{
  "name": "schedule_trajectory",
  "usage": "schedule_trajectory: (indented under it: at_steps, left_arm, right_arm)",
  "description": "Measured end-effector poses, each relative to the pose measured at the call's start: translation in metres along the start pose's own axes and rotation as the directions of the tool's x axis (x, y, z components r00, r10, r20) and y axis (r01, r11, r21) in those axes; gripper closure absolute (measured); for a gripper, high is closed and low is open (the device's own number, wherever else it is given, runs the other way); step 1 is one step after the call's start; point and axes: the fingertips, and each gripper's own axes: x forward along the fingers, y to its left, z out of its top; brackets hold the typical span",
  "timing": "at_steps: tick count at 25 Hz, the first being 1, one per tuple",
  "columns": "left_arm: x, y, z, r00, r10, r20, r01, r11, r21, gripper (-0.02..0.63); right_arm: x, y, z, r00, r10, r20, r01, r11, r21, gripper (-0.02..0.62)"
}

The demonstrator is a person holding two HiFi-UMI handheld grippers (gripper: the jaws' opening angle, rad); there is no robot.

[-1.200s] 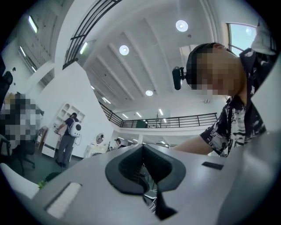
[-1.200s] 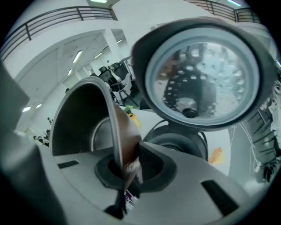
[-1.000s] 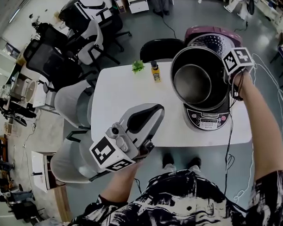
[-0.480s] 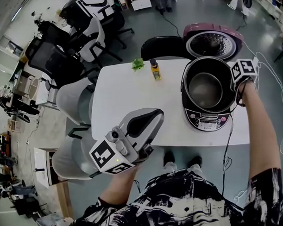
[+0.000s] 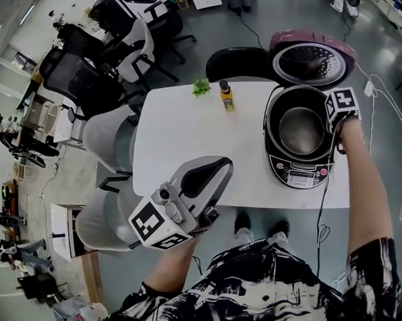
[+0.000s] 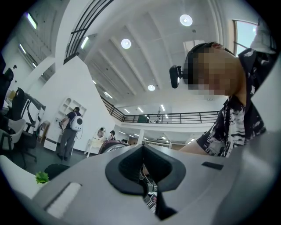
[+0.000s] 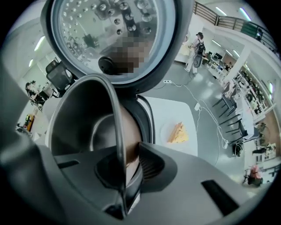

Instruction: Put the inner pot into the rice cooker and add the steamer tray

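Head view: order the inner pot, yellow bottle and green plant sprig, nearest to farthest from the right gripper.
1. Inner pot: its rim is in the right gripper.
2. Yellow bottle: left of it, at the far edge of the table.
3. Green sprig: farther left, beside the bottle.

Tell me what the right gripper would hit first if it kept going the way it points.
Probably the rice cooker's top rim: the right gripper points steeply down, shut on the inner pot's wall just above it. Depth is unclear.
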Motion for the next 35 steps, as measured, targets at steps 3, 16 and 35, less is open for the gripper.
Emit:
schedule_trajectory:
  at_steps: [3,16,35]
  left_arm:
    - [-0.003,0.005,-0.002,1.000,0.011,0.000,-0.011,1.000,-0.005,0.601]
    - [-0.009,0.012,-0.005,1.000,0.015,-0.011,-0.015,1.000,-0.013,0.601]
    - [0.004,-0.007,-0.006,1.000,-0.020,-0.012,0.020,1.000,-0.012,0.601]
  right_arm:
    - [0.006,0.001,0.001,0.999,-0.033,-0.012,0.033,0.999,-0.033,0.586]
    - [0.027,0.003,-0.017,0.976,-0.192,-0.102,0.152,0.939,-0.308,0.554]
    - [-0.003,-0.020,-0.002,0.952,-0.302,0.044,0.288,0.842,-0.455,0.459]
